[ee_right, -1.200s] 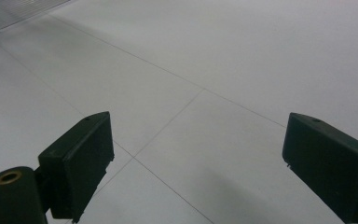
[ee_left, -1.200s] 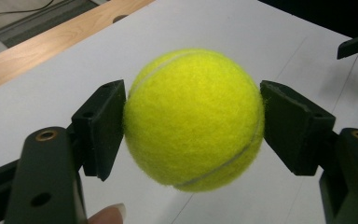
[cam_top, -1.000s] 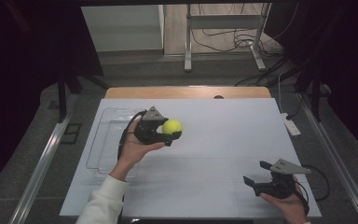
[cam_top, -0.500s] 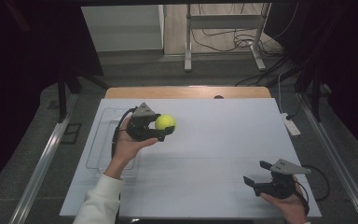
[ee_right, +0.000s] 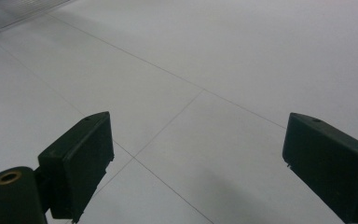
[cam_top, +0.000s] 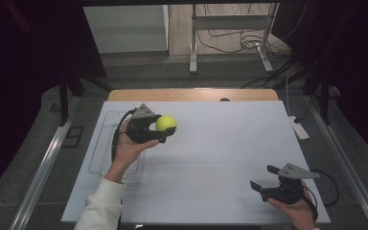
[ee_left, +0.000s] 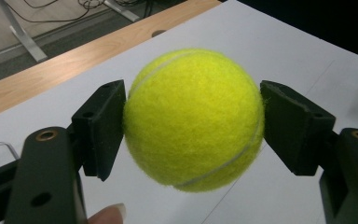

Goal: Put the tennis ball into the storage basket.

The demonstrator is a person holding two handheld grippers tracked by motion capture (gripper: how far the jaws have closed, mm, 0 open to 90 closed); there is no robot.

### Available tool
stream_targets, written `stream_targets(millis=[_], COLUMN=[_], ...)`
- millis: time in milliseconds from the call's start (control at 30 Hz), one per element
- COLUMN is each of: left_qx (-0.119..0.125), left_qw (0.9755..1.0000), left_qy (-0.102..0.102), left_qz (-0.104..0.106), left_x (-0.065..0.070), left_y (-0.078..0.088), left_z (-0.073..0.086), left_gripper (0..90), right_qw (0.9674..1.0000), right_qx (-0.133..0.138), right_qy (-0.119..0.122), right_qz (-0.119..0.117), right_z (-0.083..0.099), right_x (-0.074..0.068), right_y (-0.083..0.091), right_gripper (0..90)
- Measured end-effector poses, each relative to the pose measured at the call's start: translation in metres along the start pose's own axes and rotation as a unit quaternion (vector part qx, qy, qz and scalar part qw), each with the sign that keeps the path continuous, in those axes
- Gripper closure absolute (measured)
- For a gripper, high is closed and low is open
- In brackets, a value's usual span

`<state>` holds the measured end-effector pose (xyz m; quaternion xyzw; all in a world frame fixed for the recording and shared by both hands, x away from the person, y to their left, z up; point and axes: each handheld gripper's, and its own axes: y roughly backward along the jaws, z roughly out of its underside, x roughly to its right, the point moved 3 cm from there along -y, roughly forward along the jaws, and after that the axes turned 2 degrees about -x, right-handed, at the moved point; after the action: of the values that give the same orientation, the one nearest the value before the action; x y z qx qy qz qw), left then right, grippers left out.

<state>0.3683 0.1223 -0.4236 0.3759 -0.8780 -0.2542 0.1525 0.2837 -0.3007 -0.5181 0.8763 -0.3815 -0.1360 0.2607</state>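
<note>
A yellow-green tennis ball (cam_top: 166,123) is held above the white table, clamped between the pads of my left gripper (cam_top: 165,129). In the left gripper view the ball (ee_left: 193,119) sits squarely between both black pads (ee_left: 103,126), which press on its sides. A hand in a white sleeve holds that gripper over the table's left half, beside a clear tray (cam_top: 106,143). My right gripper (cam_top: 263,179) rests low near the table's front right corner. Its jaws stand wide apart over bare white surface, with nothing between the fingers (ee_right: 79,158) in the right gripper view.
The clear plastic tray lies flat at the table's left edge, partly under the left forearm. A wooden strip (cam_top: 191,94) runs along the table's far edge. A white power strip (cam_top: 299,128) hangs off the right side. Metal frame legs and cables stand on the floor beyond.
The left gripper has carried the ball a little to the left and farther from the person, toward the tray. The right gripper has stayed where it was.
</note>
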Motion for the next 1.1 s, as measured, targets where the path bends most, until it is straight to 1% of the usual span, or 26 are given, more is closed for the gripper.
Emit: stream_targets(millis=[233, 300, 567, 1100], left_qx=[0.007, 0.009, 0.02, 0.023], left_qw=[0.9999, 0.9998, 0.9992, 0.9985], left_qy=[0.008, 0.009, 0.026, 0.032], left_qz=[-0.009, -0.015, -0.023, -0.039], left_x=[-0.007, -0.01, -0.022, -0.029], left_y=[0.006, 0.009, 0.017, 0.02], left_z=[0.0, 0.0, 0.003, 0.005], left_gripper=[26.6, 26.6, 26.6, 26.6], right_qw=[1.0, 1.0, 1.0, 1.0], right_qx=[0.0, 0.0, 0.001, 0.003], right_qy=[0.0, 0.0, 0.0, 0.0], right_qz=[0.0, 0.0, 0.0, -0.001], right_z=[0.0, 0.0, 0.0, 0.0], right_x=[0.0, 0.0, 0.0, 0.0], right_y=[0.0, 0.0, 0.0, 0.001], right_gripper=[8.8, 8.9, 8.8, 8.8])
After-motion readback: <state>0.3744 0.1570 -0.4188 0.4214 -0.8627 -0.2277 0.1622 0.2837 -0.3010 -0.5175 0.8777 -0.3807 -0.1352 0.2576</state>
